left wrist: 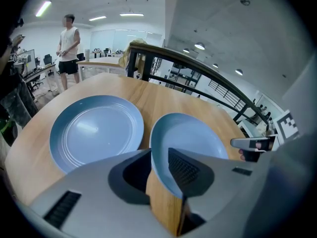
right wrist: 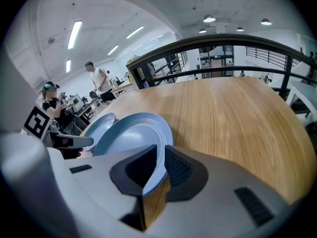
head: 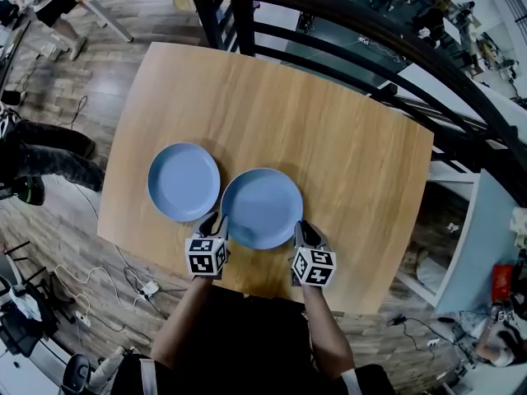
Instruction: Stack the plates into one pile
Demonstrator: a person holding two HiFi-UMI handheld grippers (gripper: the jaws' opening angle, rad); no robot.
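Observation:
Two blue plates lie on a wooden table (head: 329, 122). The left plate (head: 183, 181) (left wrist: 94, 130) (right wrist: 99, 125) sits flat and alone. The nearer plate (head: 262, 208) (left wrist: 193, 138) (right wrist: 131, 135) is beside it to the right, its left edge just reaching the left plate's rim. My left gripper (head: 216, 220) (left wrist: 158, 167) is at the nearer plate's near-left rim. That rim sits between its jaws with a gap showing, so the gripper is open. My right gripper (head: 303, 230) (right wrist: 159, 170) is at the near-right rim, shut on the plate's edge.
A black railing (head: 370, 39) curves past the table's far and right sides. Cables (head: 123, 278) trail over the wooden floor to the left. A person (left wrist: 68, 43) stands beyond the table's far end, and another sits at the left (head: 49, 159).

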